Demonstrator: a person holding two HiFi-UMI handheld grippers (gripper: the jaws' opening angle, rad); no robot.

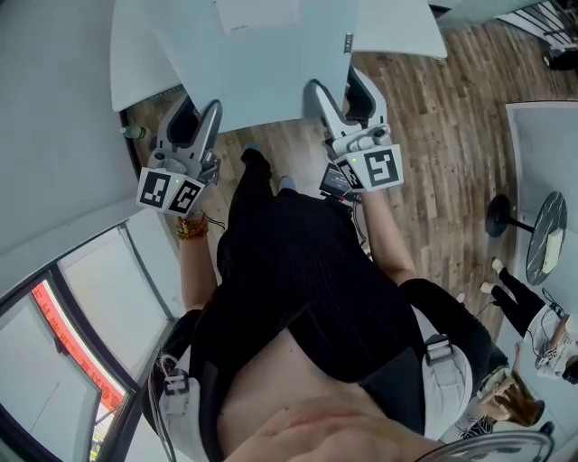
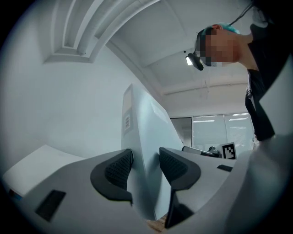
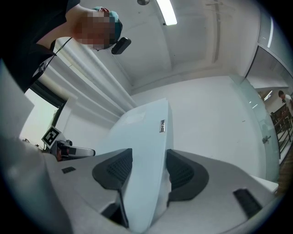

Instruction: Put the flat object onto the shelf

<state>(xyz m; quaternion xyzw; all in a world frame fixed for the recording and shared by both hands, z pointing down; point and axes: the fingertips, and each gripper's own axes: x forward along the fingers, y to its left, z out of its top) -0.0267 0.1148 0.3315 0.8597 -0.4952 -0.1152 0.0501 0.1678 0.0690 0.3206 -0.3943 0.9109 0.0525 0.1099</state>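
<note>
Pale-blue and smooth, the flat object [image 1: 262, 63] is held up in front of the person, at the top middle of the head view. Its near edge points back toward the body. It carries a small dark tag [image 1: 348, 42] close to its right edge and a pale rectangular label [image 1: 256, 13] farther out.

The left gripper [image 1: 194, 115] grasps the near left corner. In the left gripper view its two dark ribbed pads [image 2: 120, 168] press on either face of the object [image 2: 146, 132], which stands on edge between them. The right gripper [image 1: 341, 97] grasps the near right corner in the same way. In the right gripper view both pads [image 3: 120, 168] are clamped against the object [image 3: 142, 137], and the tag [image 3: 162, 126] shows just above them. Each gripper's marker cube faces the head camera, the left one [image 1: 170, 191] and the right one [image 1: 375, 167].

Beyond the object lies a white surface [image 1: 397, 27]. The object overlaps it in the head view, but I cannot tell whether the two touch. Under the near edge is a wooden floor [image 1: 433, 135]. The person wears a black top [image 1: 307, 289] and a beaded bracelet [image 1: 191, 227] on the left wrist. Well off to the right stands a round table [image 1: 546, 236] with another person [image 1: 533, 325] near it.
</note>
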